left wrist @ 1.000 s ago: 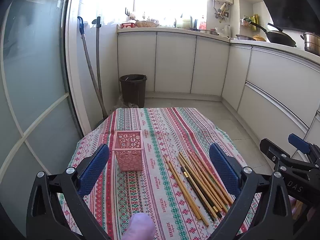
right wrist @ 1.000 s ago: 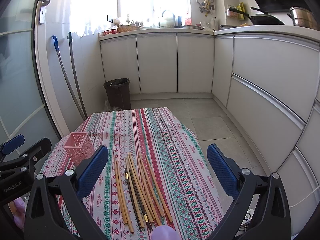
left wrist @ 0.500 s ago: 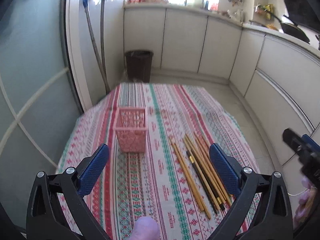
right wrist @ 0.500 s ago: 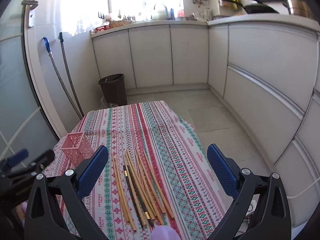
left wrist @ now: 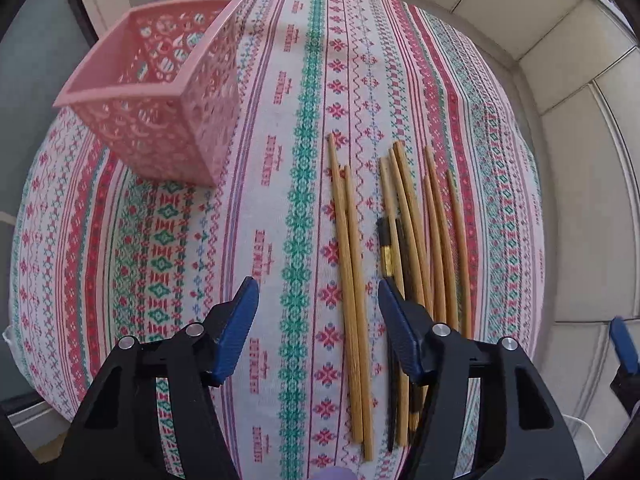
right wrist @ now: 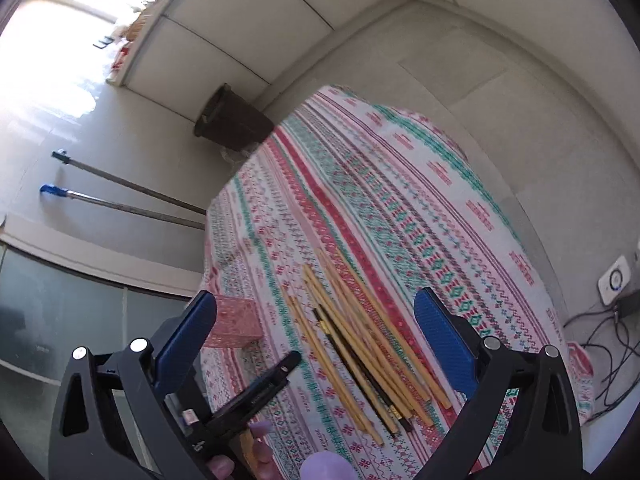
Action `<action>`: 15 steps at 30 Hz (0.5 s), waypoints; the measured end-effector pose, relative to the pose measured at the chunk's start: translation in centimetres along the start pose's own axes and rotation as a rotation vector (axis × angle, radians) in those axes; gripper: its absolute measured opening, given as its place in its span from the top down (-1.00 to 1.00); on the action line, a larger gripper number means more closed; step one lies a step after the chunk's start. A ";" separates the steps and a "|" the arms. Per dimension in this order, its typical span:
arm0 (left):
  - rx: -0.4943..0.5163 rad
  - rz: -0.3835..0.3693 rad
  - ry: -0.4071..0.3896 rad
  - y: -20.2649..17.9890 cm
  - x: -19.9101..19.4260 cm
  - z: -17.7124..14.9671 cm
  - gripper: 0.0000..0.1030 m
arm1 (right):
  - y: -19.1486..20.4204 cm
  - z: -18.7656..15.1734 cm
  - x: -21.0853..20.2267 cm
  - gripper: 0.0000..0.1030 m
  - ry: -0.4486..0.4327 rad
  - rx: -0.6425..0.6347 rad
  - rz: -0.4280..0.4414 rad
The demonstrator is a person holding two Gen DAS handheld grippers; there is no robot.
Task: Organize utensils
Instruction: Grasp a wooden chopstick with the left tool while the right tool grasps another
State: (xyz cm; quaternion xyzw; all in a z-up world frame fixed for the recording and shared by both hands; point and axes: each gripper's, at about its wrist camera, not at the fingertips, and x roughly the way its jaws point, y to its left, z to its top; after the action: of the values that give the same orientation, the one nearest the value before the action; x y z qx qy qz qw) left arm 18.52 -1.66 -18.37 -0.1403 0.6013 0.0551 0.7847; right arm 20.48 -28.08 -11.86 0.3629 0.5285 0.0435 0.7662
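The left claw is closing above the bench, two wooden chopsticks lying between its pads, untouched. The right claw is hanging spread wide over the chopstick row. The pink basket is standing left of them.

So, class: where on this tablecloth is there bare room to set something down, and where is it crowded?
Free: the strip of tablecloth between the pink basket and the chopsticks, the patch in front of the basket, and the cloth's far end. Crowded: the right side, where the chopsticks lie close together, some overlapping.
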 end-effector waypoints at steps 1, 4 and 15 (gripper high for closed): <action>-0.005 0.031 -0.019 -0.3 0.3 0.3 -0.10 | -1.0 0.3 0.7 -0.87 0.038 0.048 0.027; -0.048 0.082 -0.024 -0.2 1.3 1.2 0.02 | -2.7 0.7 1.7 -0.87 0.087 0.120 0.087; -0.096 0.064 -0.006 0.7 3.5 3.1 0.06 | -2.8 1.4 1.2 -0.87 0.079 0.109 0.090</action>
State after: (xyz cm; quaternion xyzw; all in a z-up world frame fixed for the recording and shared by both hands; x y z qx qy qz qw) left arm 22.16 -0.40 -21.07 -0.1583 0.5998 0.1095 0.7766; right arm 21.26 -30.33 -14.25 0.4256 0.5431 0.0632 0.7211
